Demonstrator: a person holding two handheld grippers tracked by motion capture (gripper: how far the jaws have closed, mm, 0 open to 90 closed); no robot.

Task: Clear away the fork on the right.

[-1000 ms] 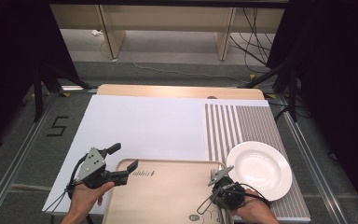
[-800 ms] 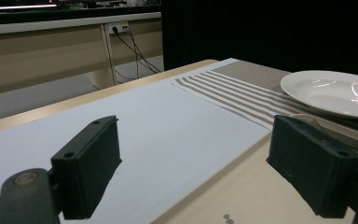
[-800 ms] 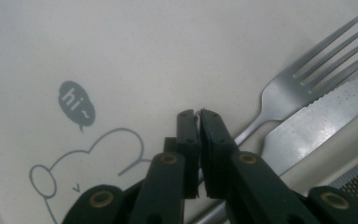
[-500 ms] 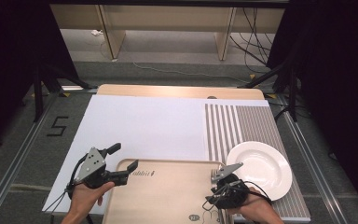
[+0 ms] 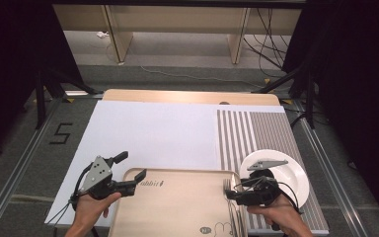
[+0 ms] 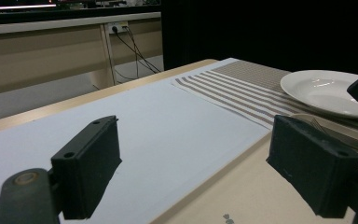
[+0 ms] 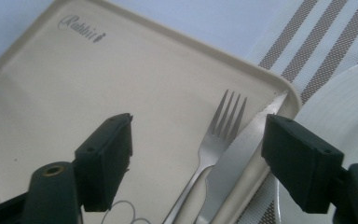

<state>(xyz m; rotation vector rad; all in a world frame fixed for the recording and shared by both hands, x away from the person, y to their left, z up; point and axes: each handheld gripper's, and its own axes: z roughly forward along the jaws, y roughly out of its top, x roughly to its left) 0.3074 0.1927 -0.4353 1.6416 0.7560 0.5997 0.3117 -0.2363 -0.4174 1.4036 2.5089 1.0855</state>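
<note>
R tool (image 5: 233, 190) is hanging over the right end of the beige tray (image 5: 177, 207), jaws spread wide w/ nothing between them; they've just been opening, so the grip is released. In the right gripper view the fork (image 7: 214, 140) and knife (image 7: 242, 149) are lying side by side on the tray, just under and between the two black jaws, not touched by either. Fork's tines are pointing toward the tray's far edge; knife is sitting just beside it, on the side nearer the white plate (image 7: 349, 112), its tip reaching the tray's rim near the corner. In the high view the fork (image 5: 227, 190) is showing at the tray's right edge, partly hidden by the tool.

L tool (image 5: 128, 173) is sitting at the tray's far-left corner, jaws apart and gripping nothing: in the left gripper view one jaw is standing over the white mat (image 6: 158, 126), the other over the tray (image 6: 242, 196), w/ the tray's edge running between them. Can't tell whether that jaw is touching the tray.

Plate (image 5: 288, 170) is resting on the striped placemat (image 5: 251, 133), right of the tray, rim just beside the tray's edge. White mat (image 5: 153, 133) is covering most of the wooden worktop (image 5: 177, 96). Both hands are coming in from the bottom edge.
</note>
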